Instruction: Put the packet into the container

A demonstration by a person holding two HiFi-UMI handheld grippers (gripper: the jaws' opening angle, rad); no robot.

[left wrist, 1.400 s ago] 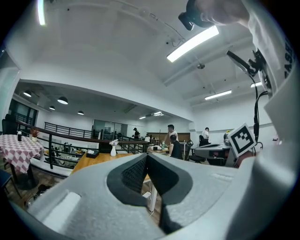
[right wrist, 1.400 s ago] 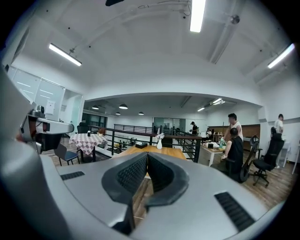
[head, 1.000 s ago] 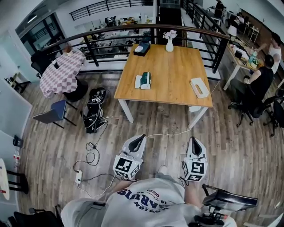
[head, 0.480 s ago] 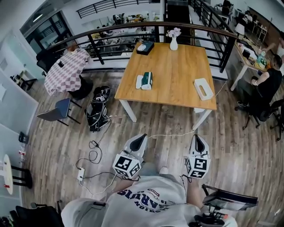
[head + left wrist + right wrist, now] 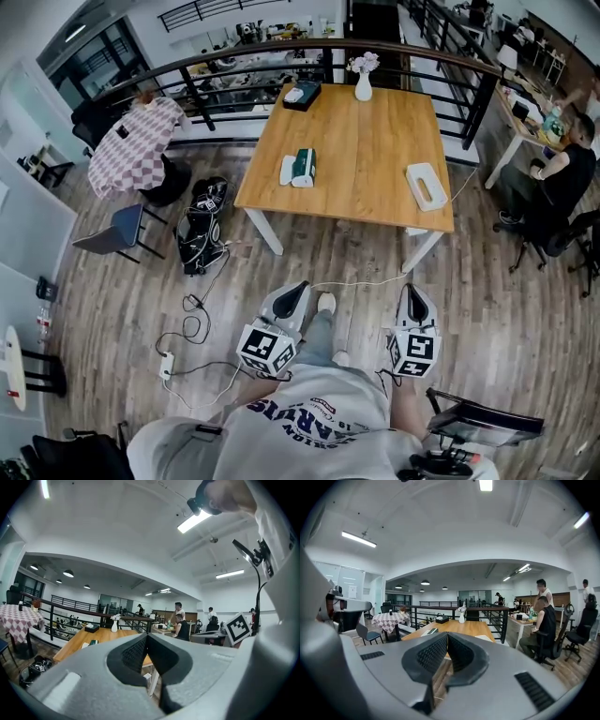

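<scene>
A green and white packet [image 5: 302, 169] lies near the left side of the wooden table [image 5: 361, 141], far ahead of me. A white rectangular container [image 5: 424, 186] rests near the table's right edge. My left gripper [image 5: 298, 289] and right gripper [image 5: 413, 292] hover over the wooden floor, well short of the table, both shut with nothing in them. In the left gripper view the left gripper [image 5: 146, 635] points level at the table [image 5: 101, 637]. In the right gripper view the right gripper [image 5: 447, 633] faces the table [image 5: 461, 627] and the packet [image 5: 432, 631].
A white vase [image 5: 363, 85] and a dark box [image 5: 302, 95] stand at the table's far end by the black railing [image 5: 234, 56]. A black bag [image 5: 200, 230], blue chair [image 5: 111, 234] and cables [image 5: 187, 328] sit left. People [image 5: 561, 178] sit at desks right.
The person has stepped toward the table; a foot now shows between the two grippers. Both grippers stay shut and travel forward with the body.
</scene>
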